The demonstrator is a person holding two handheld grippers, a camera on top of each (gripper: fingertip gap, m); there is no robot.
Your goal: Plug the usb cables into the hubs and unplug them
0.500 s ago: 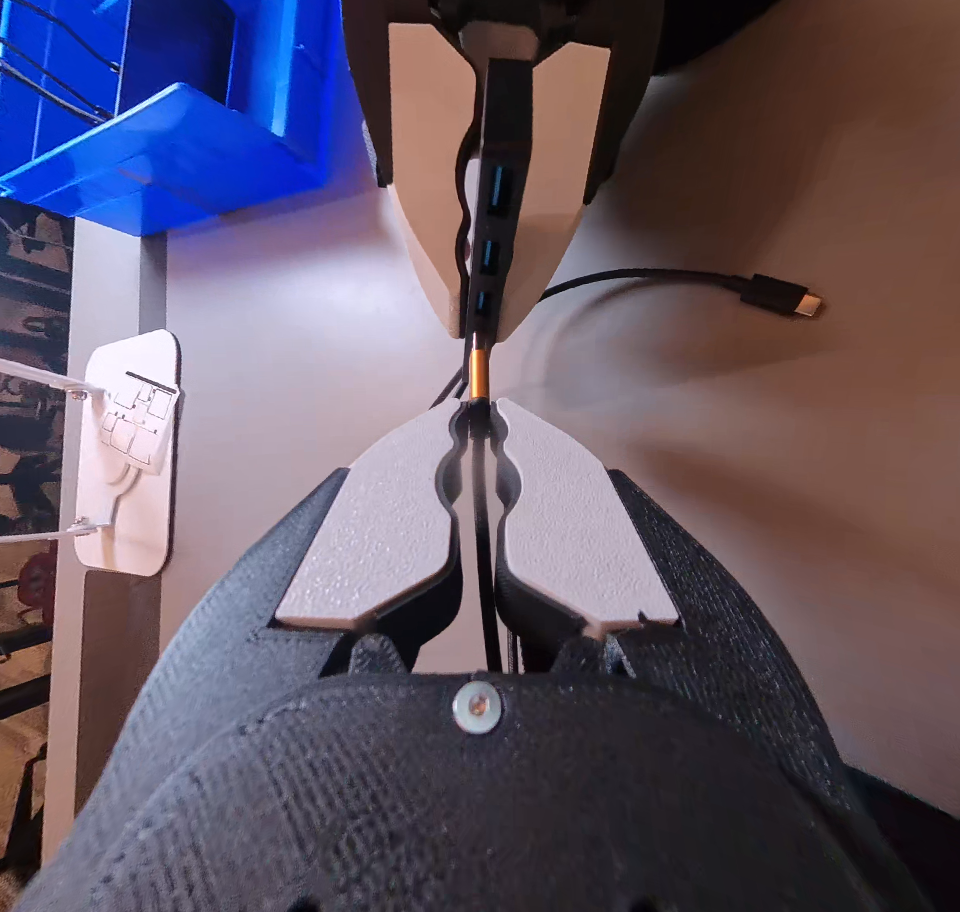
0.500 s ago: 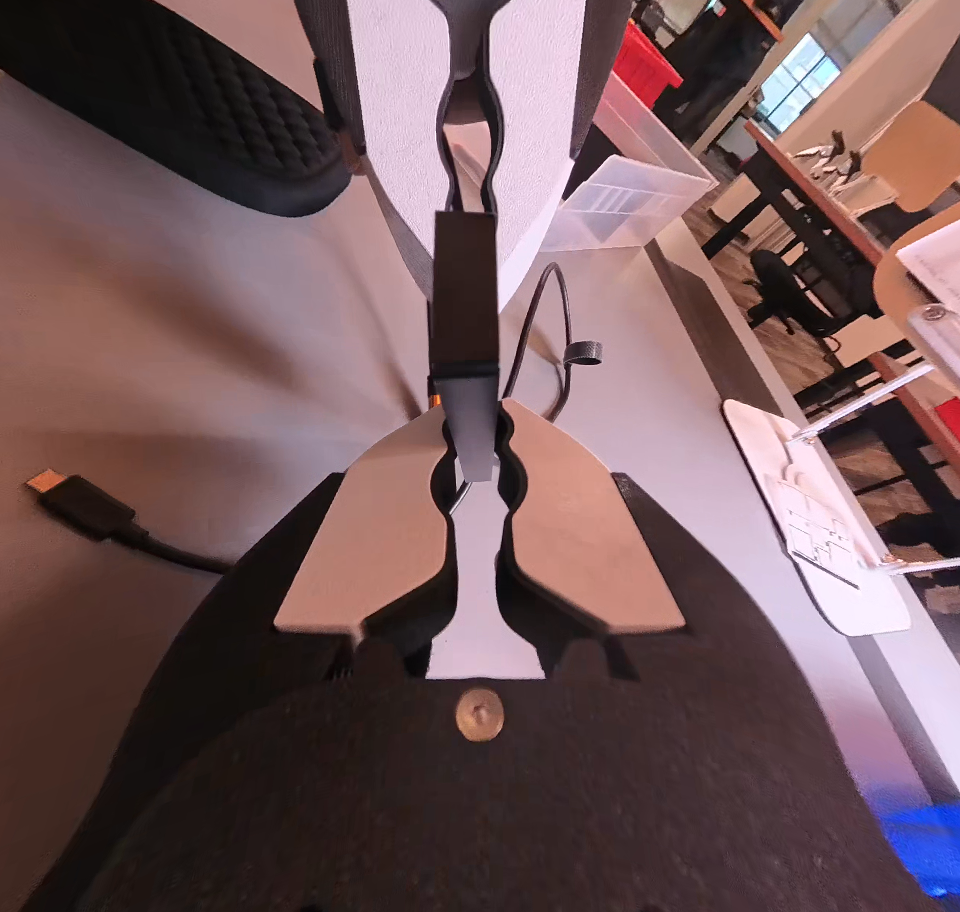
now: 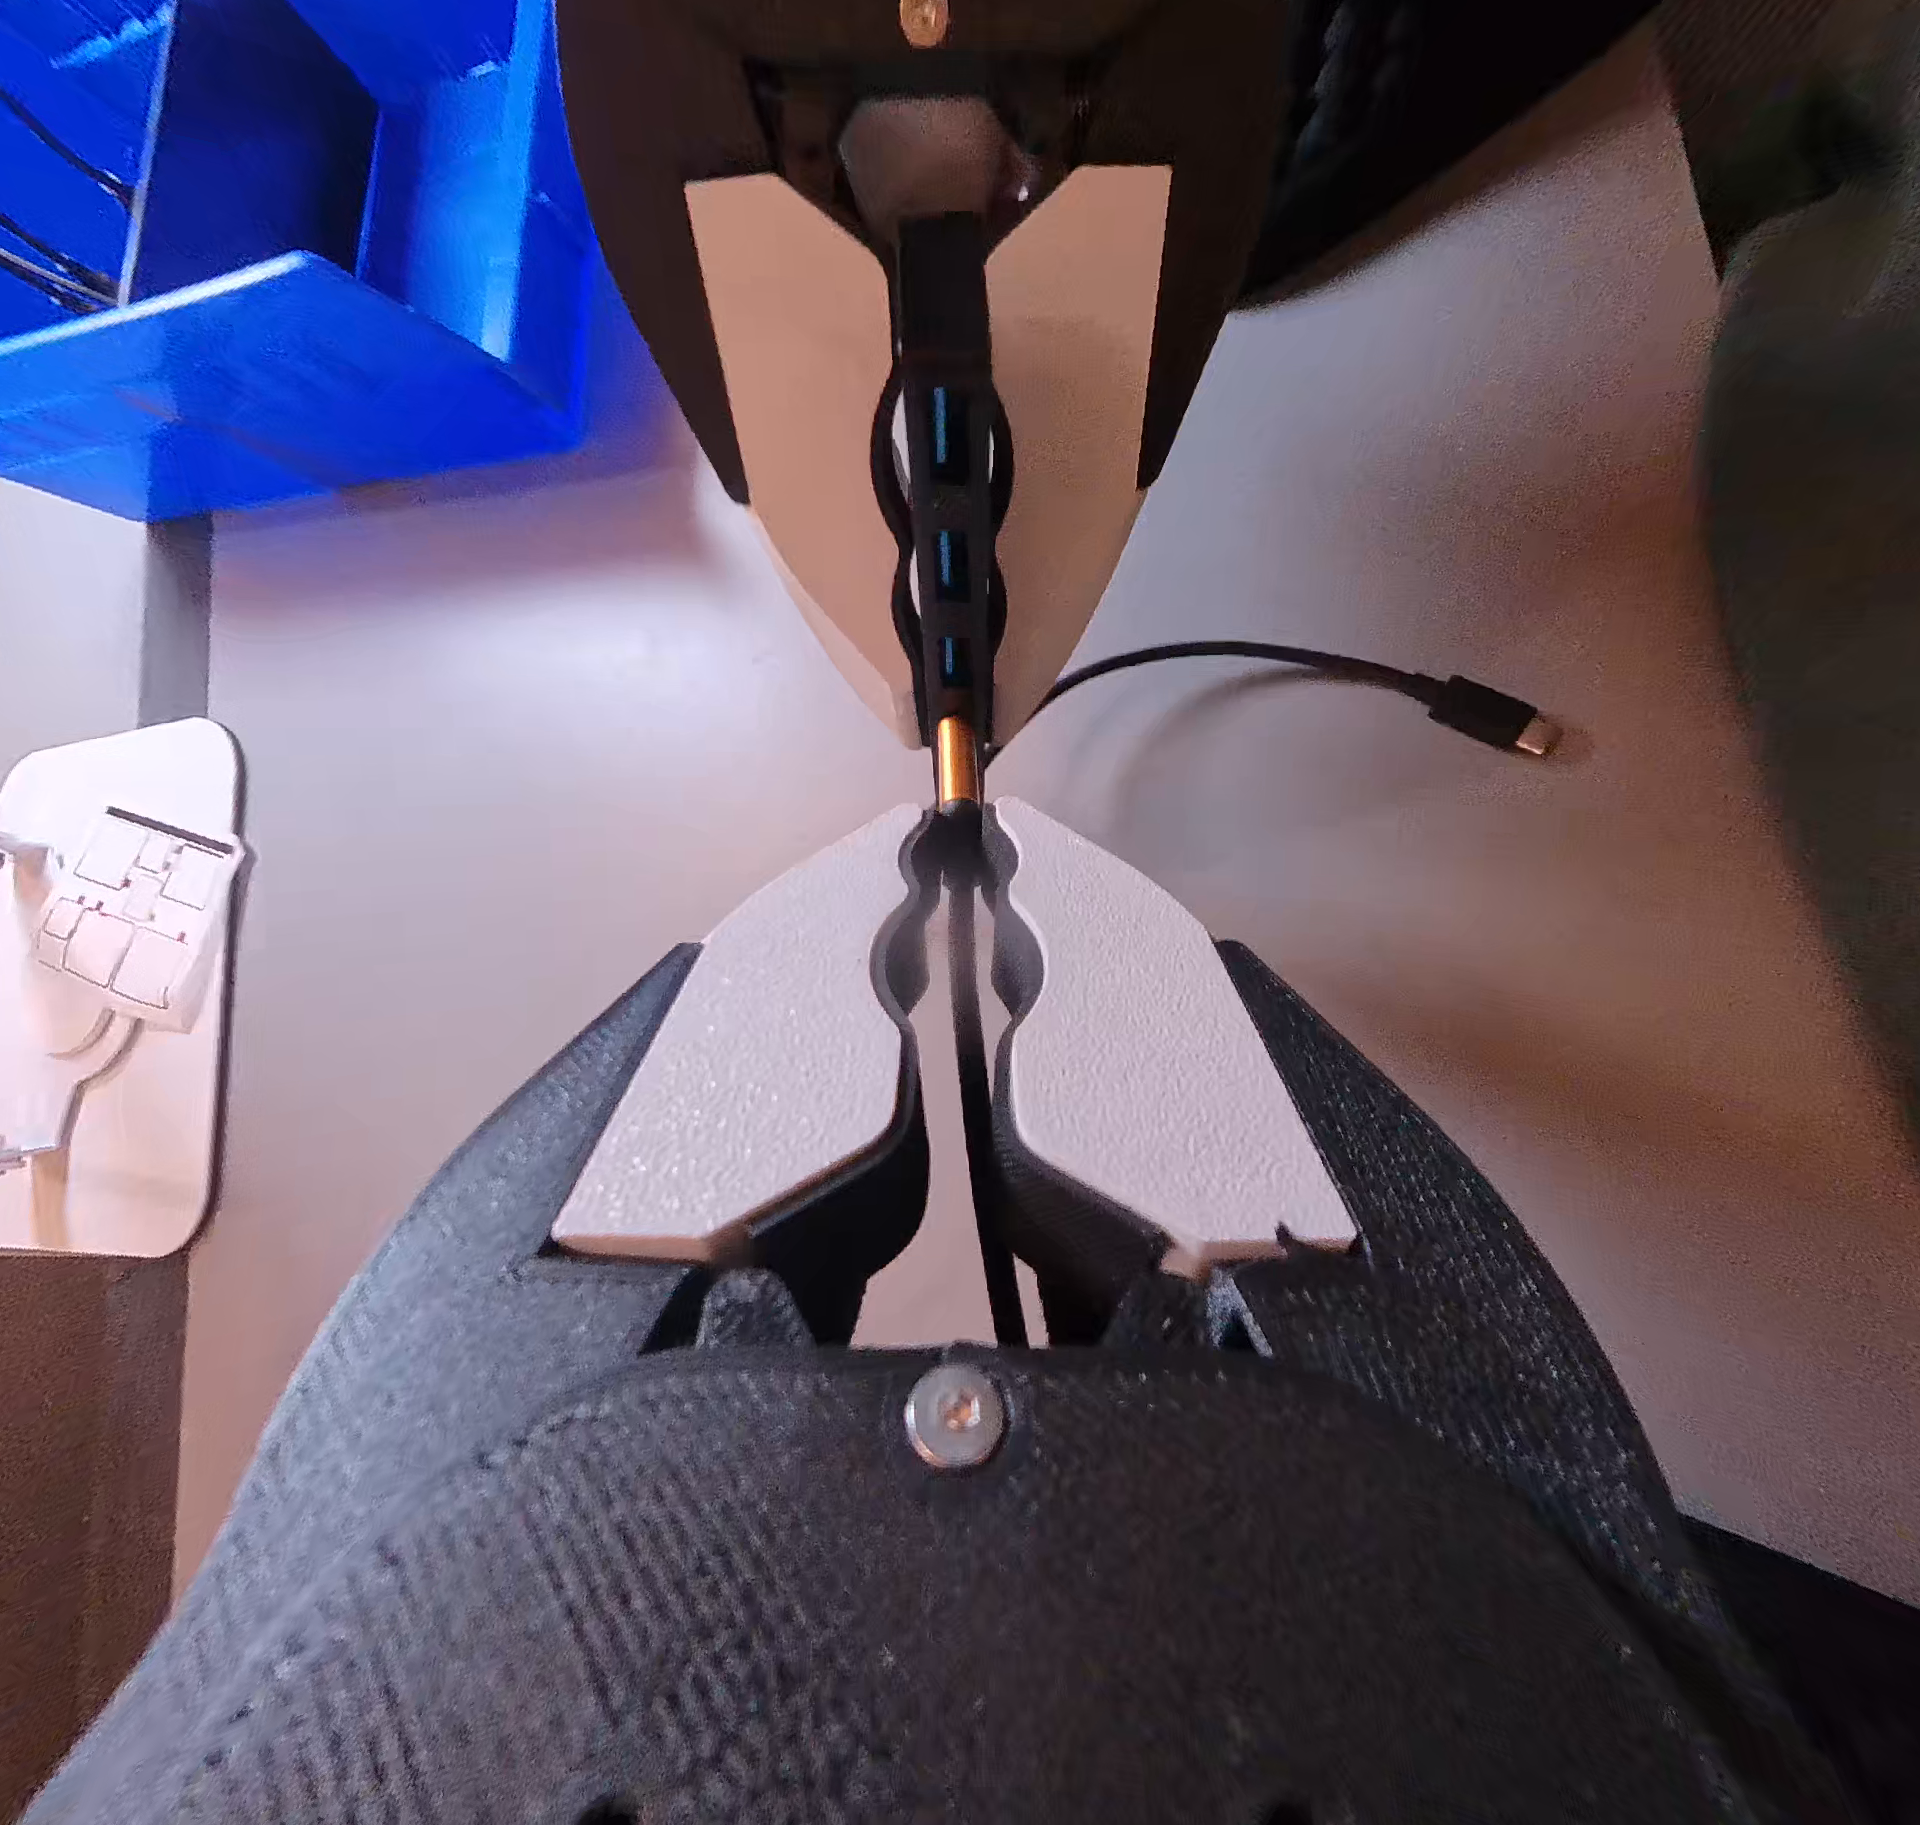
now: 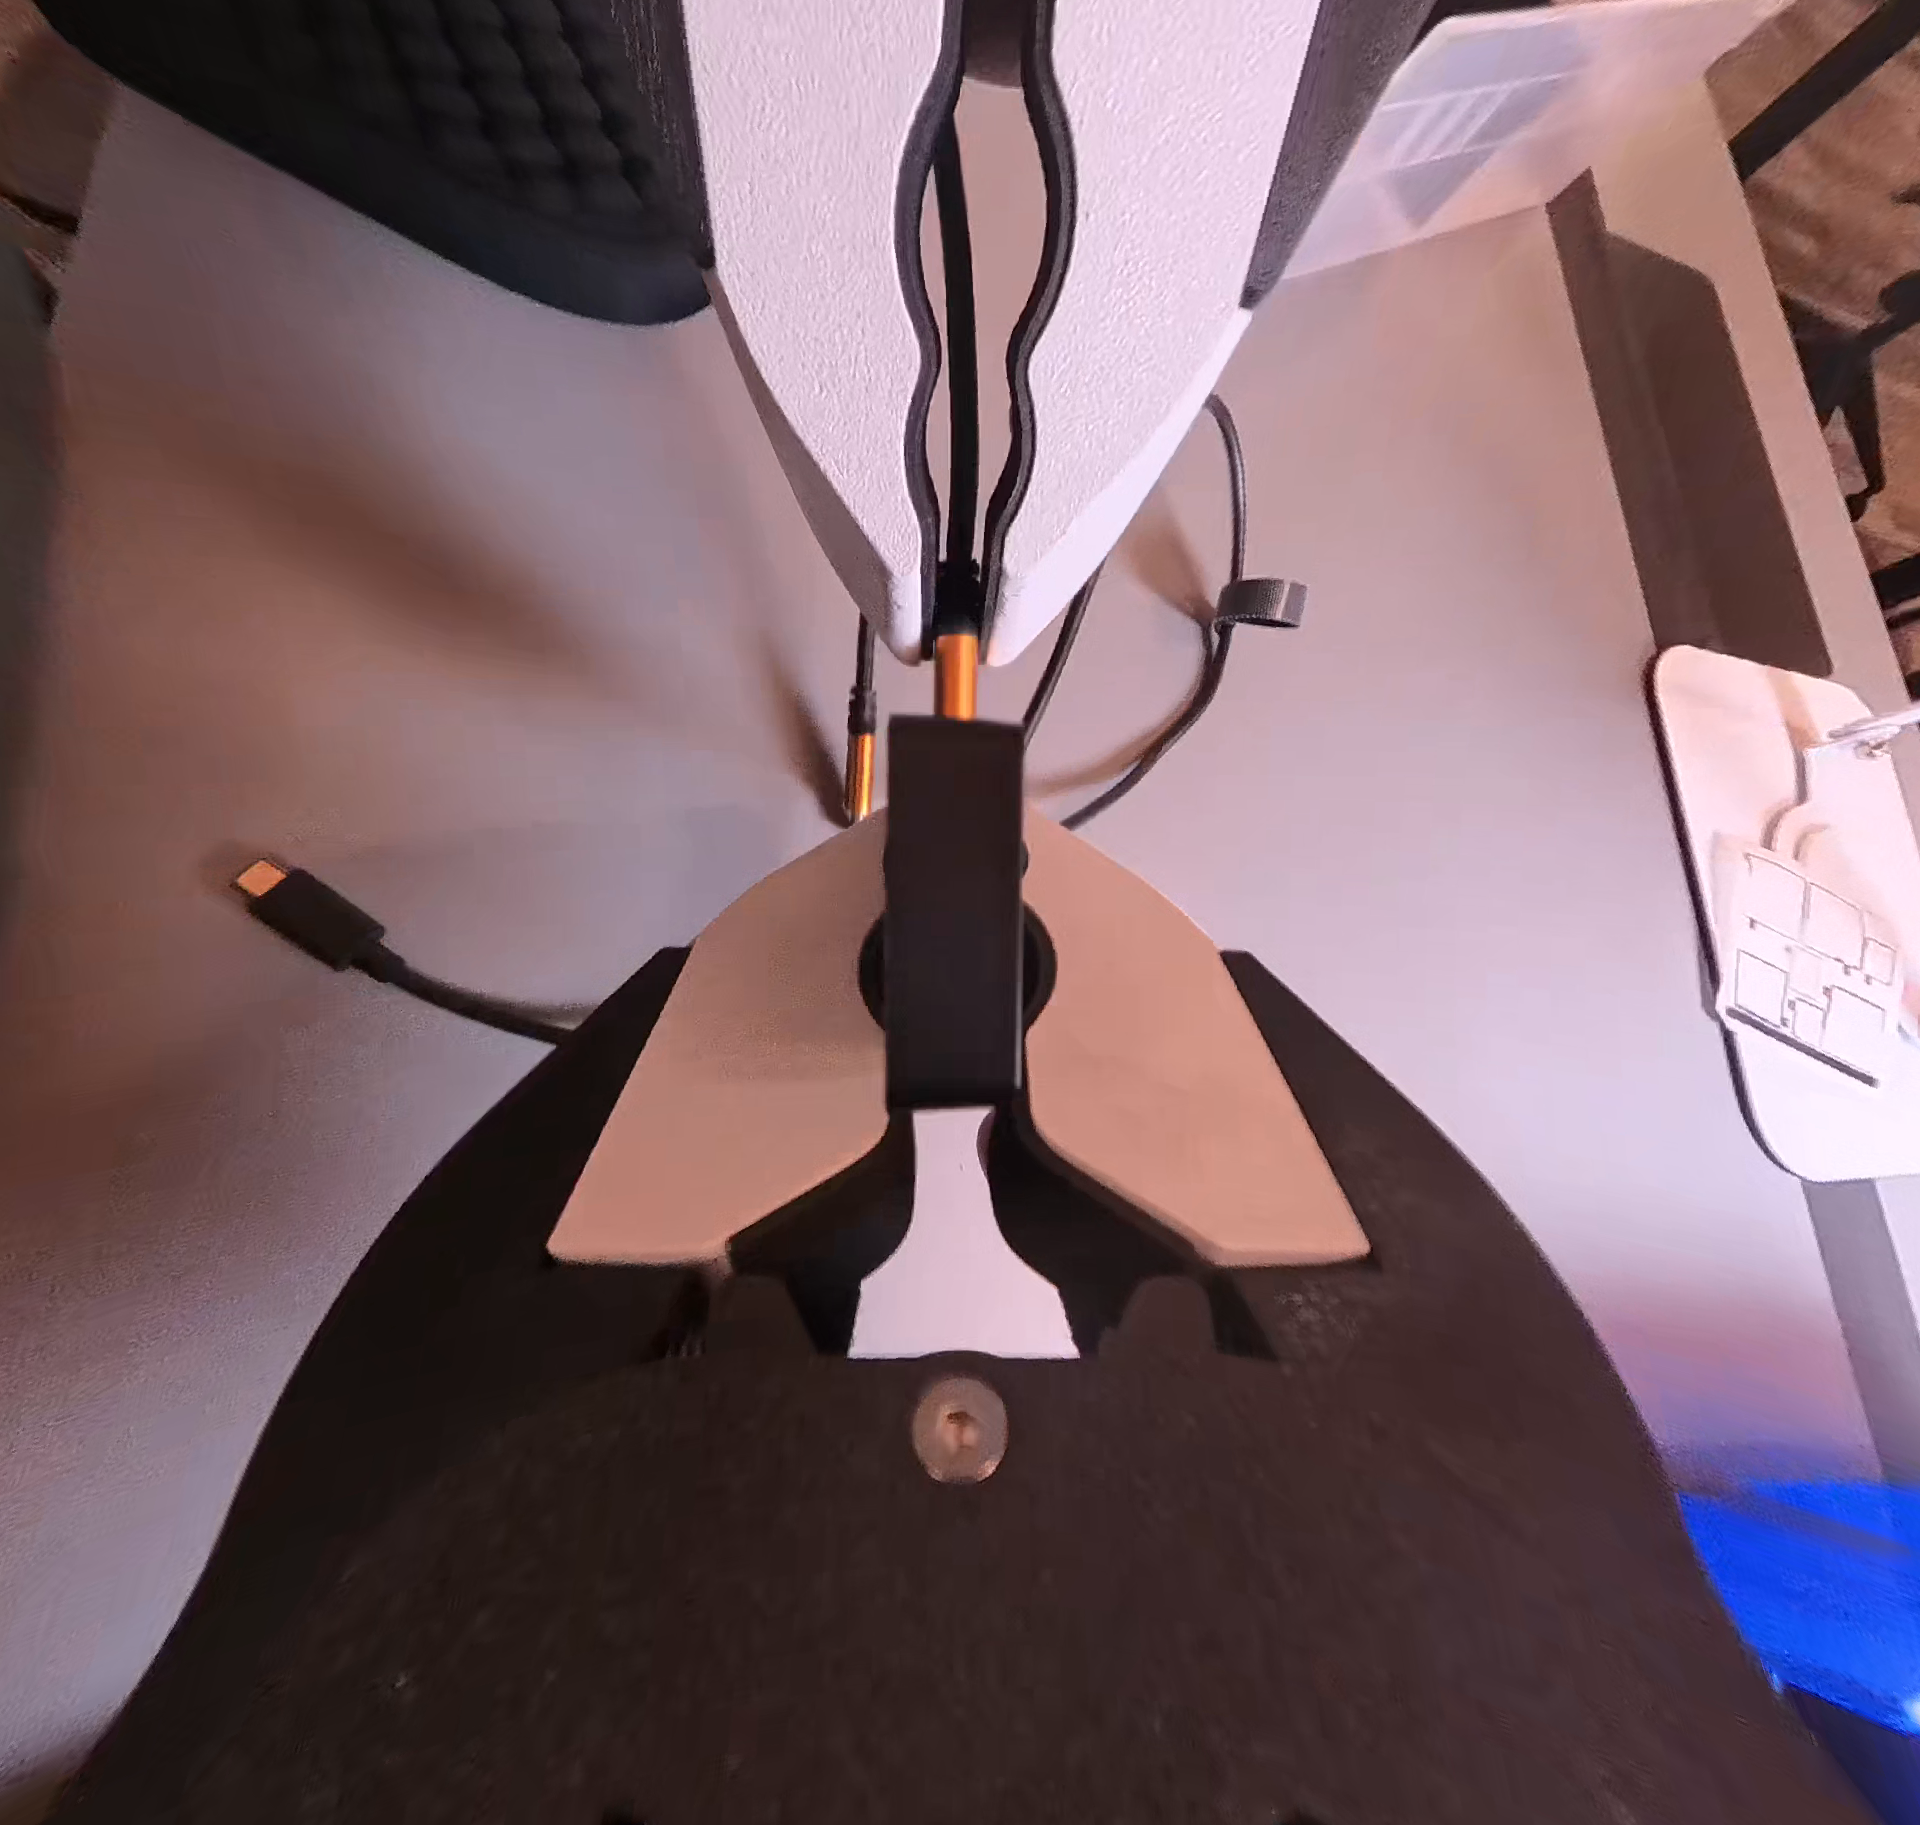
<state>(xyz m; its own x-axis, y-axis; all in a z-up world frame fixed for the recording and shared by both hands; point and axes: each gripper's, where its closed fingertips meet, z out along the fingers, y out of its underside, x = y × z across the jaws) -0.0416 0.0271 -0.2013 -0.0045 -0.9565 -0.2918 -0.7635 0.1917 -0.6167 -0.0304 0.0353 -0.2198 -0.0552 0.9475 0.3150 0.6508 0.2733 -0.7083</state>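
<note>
My left gripper point(image 3: 956, 819) is shut on a black cable just behind its gold plug point(image 3: 954, 759). The plug's tip meets the near end of a black hub point(image 3: 945, 487) with blue ports along its side. My right gripper point(image 4: 951, 830) is shut on that hub point(image 4: 951, 944) and holds it above the table. In the right wrist view the left gripper point(image 4: 954, 648) comes in from the top, with the gold plug point(image 4: 954, 689) against the hub's far end. The hub's own lead ends in a loose plug point(image 3: 1496, 721) on the table.
A second gold plug point(image 4: 857, 767) and a cable with a strap point(image 4: 1257, 601) lie on the grey table. A blue bin point(image 3: 260, 321), a white plate point(image 3: 114, 986) at the table edge, a clear box point(image 4: 1507, 113) and a black mesh seat point(image 4: 364, 61) stand around. The grippers are tip to tip, or close to it.
Both grippers have moved together and tilted more towards the table. The hub now sits deeper between my right fingers. The gold plug now shows in the right wrist view.
</note>
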